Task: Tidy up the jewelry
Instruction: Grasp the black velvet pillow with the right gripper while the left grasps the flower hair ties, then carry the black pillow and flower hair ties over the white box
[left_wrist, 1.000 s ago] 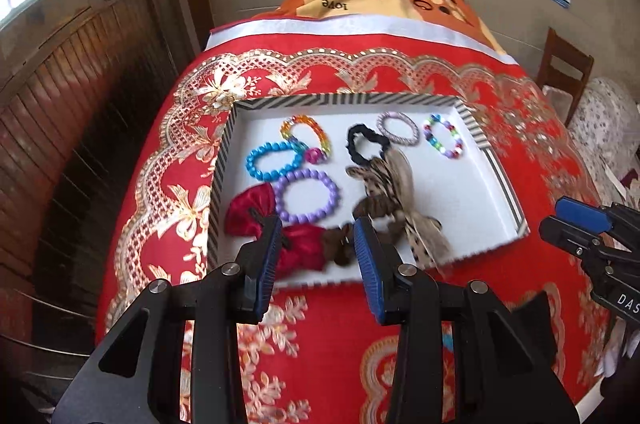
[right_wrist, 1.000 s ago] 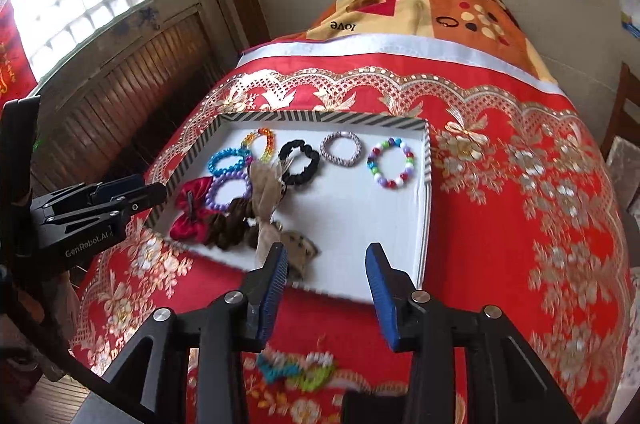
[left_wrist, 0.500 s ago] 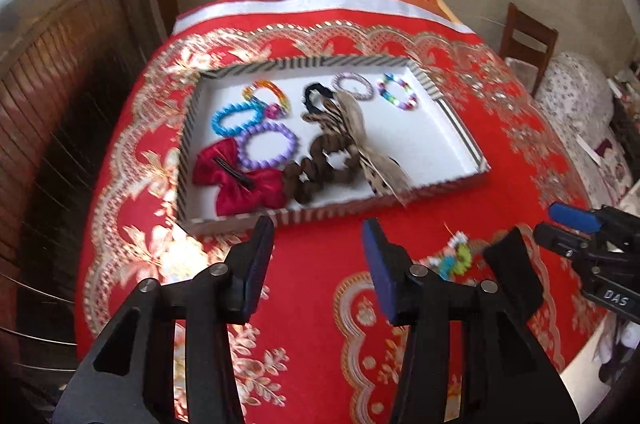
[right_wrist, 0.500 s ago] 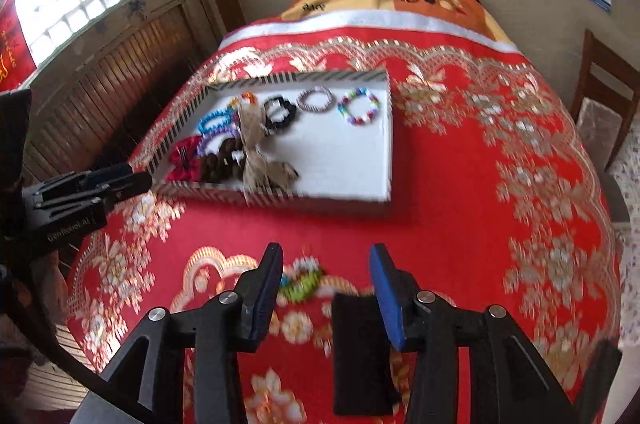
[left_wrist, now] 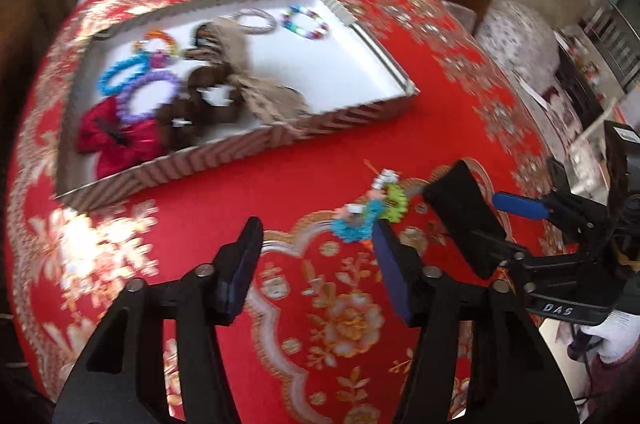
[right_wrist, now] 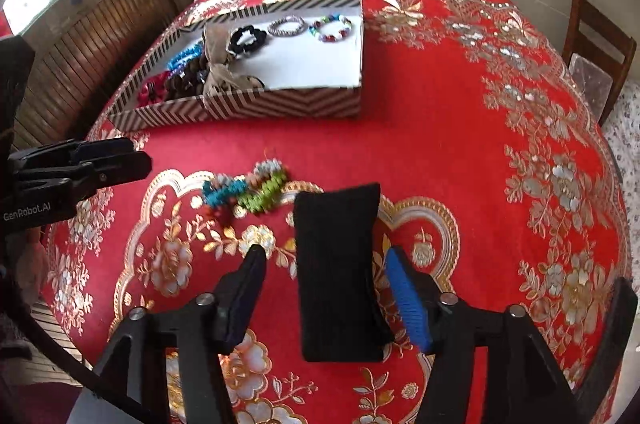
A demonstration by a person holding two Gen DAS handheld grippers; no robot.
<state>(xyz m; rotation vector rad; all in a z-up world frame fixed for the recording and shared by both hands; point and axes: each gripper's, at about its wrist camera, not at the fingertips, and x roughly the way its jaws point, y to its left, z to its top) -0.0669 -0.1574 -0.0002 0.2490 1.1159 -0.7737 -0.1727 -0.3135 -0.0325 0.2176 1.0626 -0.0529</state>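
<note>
**Both tools open above the red cloth, jewelry partly in the tray**

While the left tool [left_wrist: 316, 248] hangs over the red patterned cloth [left_wrist: 248, 199] of the bench, its jaws are opening and nothing is between them. Just beyond its right finger lies a small heap of colourful beaded jewelry [left_wrist: 370, 209], blue, green and white, directly on the cloth and outside the tray.

The right tool [right_wrist: 324, 280] points down at a black pouch [right_wrist: 338, 264] that lies flat on the cloth. Its jaws are opening too; the pouch is between them, but the pads do not press it. The beaded heap [right_wrist: 244, 189] is just to the left of the pouch in this view.

Farther back stands a shallow tray [right_wrist: 280, 103] with a striped wall and a white floor. Inside it are several bracelets: a blue one [left_wrist: 122, 75], a purple one [left_wrist: 150, 95] and a multicoloured one [right_wrist: 332, 27]. A red bow [left_wrist: 116, 139] and brown hair ties [left_wrist: 204, 103] lie in its left part. A wooden chair [right_wrist: 596, 55] stands at the right of the bench.
</note>
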